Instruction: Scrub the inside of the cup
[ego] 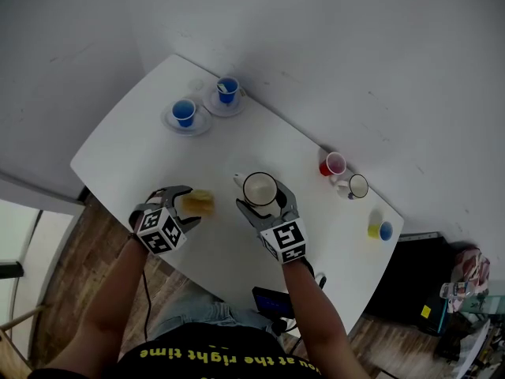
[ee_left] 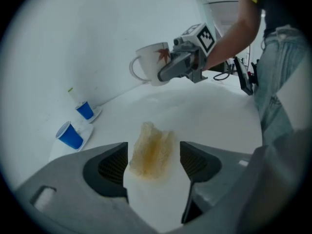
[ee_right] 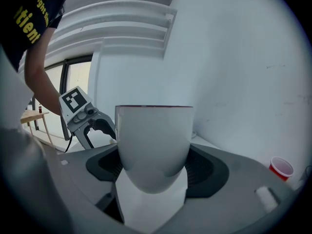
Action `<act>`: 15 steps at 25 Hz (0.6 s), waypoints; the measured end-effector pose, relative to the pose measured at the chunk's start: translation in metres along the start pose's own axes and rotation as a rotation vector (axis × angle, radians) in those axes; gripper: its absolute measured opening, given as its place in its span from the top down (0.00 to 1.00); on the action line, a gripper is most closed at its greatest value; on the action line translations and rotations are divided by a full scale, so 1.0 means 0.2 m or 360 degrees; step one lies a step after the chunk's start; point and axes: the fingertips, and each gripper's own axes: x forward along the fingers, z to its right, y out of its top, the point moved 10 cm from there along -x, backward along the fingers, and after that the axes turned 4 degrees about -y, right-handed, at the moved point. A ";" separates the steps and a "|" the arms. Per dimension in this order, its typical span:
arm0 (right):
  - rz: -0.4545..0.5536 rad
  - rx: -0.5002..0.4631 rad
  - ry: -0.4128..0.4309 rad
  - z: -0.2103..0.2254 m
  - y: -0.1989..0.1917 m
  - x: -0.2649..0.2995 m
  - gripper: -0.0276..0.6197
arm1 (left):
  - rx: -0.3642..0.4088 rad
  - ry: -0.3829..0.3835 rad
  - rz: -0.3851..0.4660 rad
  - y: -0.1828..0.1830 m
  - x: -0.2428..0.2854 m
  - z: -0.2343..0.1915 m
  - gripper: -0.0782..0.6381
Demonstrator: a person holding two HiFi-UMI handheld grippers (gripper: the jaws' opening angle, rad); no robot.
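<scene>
A yellowish sponge (ego: 199, 202) (ee_left: 152, 150) lies on the white table (ego: 118, 156), between the jaws of my left gripper (ego: 188, 205) (ee_left: 153, 162). That gripper is open, its pads standing beside the sponge without pressing it. To the right, my right gripper (ego: 267, 200) (ee_right: 153, 167) is shut on a white cup (ego: 259, 188) (ee_right: 153, 140), held upright above the table. The left gripper view shows the cup (ee_left: 152, 62) raised, with a red leaf print on its side and the handle pointing left. Its inside looks pale from above.
Two blue cups on white saucers (ego: 184, 113) (ego: 227, 90) stand at the table's far left end. A red cup (ego: 333, 164), a dark-rimmed white mug (ego: 357, 185) and small yellow and blue cups (ego: 379, 230) sit along the right edge. A black device (ego: 272, 300) lies at the near edge.
</scene>
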 end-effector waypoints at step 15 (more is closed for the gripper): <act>0.0034 -0.0041 0.0012 -0.02 0.04 -0.04 0.36 | 0.0179 -0.0087 -0.0173 -0.06 0.10 -0.02 0.42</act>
